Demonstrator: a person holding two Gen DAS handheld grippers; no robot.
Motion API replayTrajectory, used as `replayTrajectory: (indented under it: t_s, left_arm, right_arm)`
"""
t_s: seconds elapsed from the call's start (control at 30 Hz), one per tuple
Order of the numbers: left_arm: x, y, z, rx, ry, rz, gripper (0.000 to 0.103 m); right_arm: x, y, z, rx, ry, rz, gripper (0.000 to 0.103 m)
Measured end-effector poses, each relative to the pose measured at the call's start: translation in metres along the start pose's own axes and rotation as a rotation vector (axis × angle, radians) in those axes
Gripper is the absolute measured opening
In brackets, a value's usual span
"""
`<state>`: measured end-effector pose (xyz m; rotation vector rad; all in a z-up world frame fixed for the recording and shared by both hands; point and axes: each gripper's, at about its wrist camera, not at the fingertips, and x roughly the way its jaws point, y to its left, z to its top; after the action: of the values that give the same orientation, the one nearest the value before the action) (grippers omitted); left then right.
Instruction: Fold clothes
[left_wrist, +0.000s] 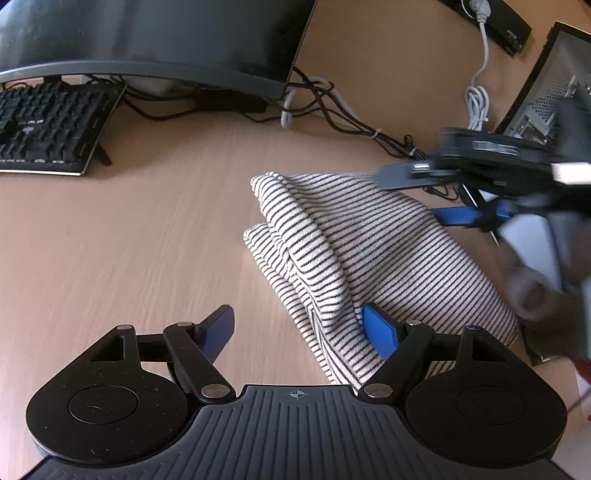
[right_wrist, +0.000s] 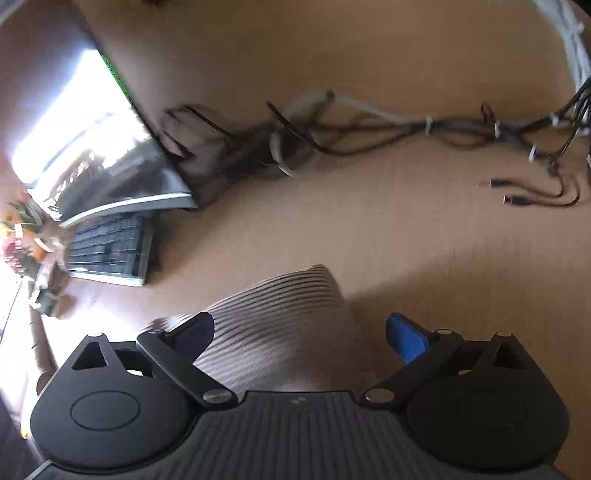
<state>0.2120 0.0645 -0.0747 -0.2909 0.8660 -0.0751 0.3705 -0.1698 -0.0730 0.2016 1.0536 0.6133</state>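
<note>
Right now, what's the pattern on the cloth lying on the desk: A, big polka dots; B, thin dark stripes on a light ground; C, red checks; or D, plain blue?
B: the cloth on the desk shows thin dark stripes on a pale ground, bunched in folds beside the left tool.

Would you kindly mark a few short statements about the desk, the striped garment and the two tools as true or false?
1. The striped garment lies on a wooden desk. True.
2. The left tool is shut. False: its jaws stand wide open.
3. A keyboard sits in front of the monitor. True.
4. The garment is plain red. False: pale with thin dark stripes.
5. The right tool clamps the cables. False: it is open, over the garment.
</note>
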Motion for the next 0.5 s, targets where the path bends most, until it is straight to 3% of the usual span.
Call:
replayTrajectory:
  t_s: [0.13, 0.23, 0.3, 0.37, 0.5]
  left_arm:
    - [0.000, 0.001, 0.001, 0.020, -0.003, 0.005, 0.083]
    - [0.000, 0.002, 0.000, 0.030, -0.002, 0.012, 0.085]
    - [0.000, 0.004, 0.000, 0.023, 0.000, 0.004, 0.085]
    - [0.001, 0.006, 0.001, 0.008, 0.003, -0.010, 0.086]
    - [0.002, 0.002, 0.001, 0.020, 0.002, -0.015, 0.086]
  right_arm:
    - [0.014, -0.003, 0.006, 0.118, 0.089, 0.108, 0.100]
    - [-0.011, 0.005, -0.001, 0.066, 0.008, 0.227, 0.100]
    - [-0.013, 0.001, -0.007, 0.045, 0.007, 0.197, 0.100]
    - [-0.006, -0.008, -0.014, 0.032, 0.024, 0.091, 0.099]
    - [-0.014, -0.017, -0.034, -0.010, -0.006, -0.027, 0.099]
